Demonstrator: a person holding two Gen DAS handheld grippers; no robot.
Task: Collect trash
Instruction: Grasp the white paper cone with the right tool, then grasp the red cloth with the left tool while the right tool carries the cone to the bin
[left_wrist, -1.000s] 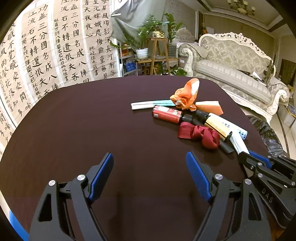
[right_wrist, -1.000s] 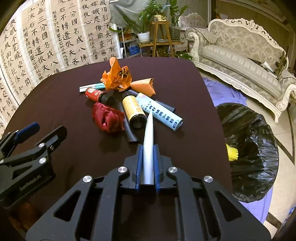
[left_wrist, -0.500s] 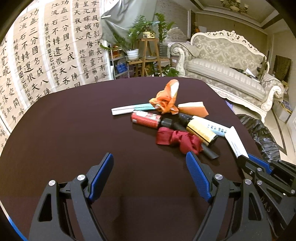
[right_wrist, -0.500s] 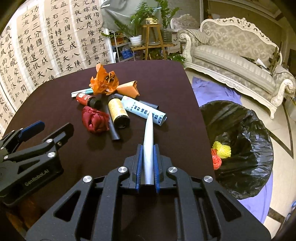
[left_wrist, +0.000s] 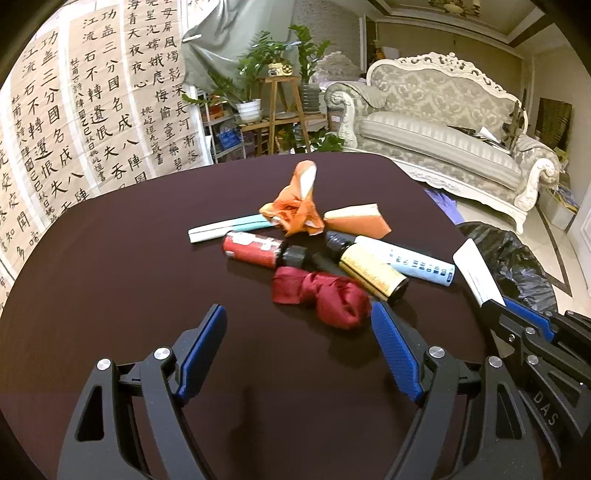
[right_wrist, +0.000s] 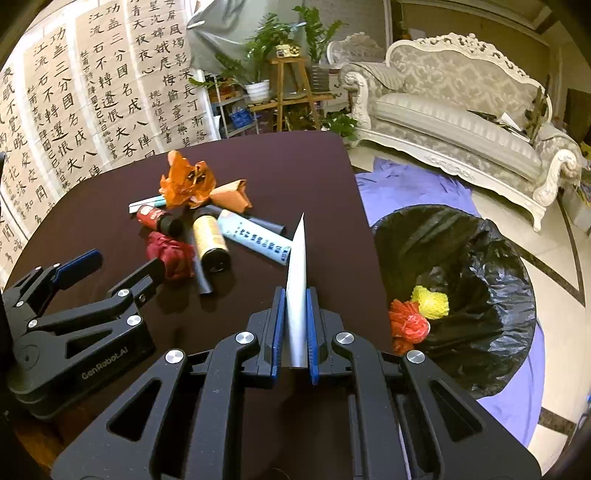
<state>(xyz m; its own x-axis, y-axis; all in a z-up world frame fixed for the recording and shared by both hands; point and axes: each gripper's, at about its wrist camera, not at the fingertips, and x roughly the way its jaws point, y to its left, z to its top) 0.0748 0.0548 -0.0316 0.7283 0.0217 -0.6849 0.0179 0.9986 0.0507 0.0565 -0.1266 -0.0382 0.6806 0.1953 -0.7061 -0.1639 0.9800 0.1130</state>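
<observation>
The right gripper (right_wrist: 295, 325) has its fingers clamped on a flat white paper packet (right_wrist: 297, 280), held edge-up over the dark tabletop (right_wrist: 303, 173), just beside the black trash bag (right_wrist: 480, 266). Inside the bag lie a red wad (right_wrist: 408, 325) and a yellow wad (right_wrist: 430, 303). The left gripper (left_wrist: 297, 354) hovers with its fingers apart, near a crumpled red cloth (left_wrist: 332, 295) at the near edge of the trash pile, which is farther from the bag than the packet.
</observation>
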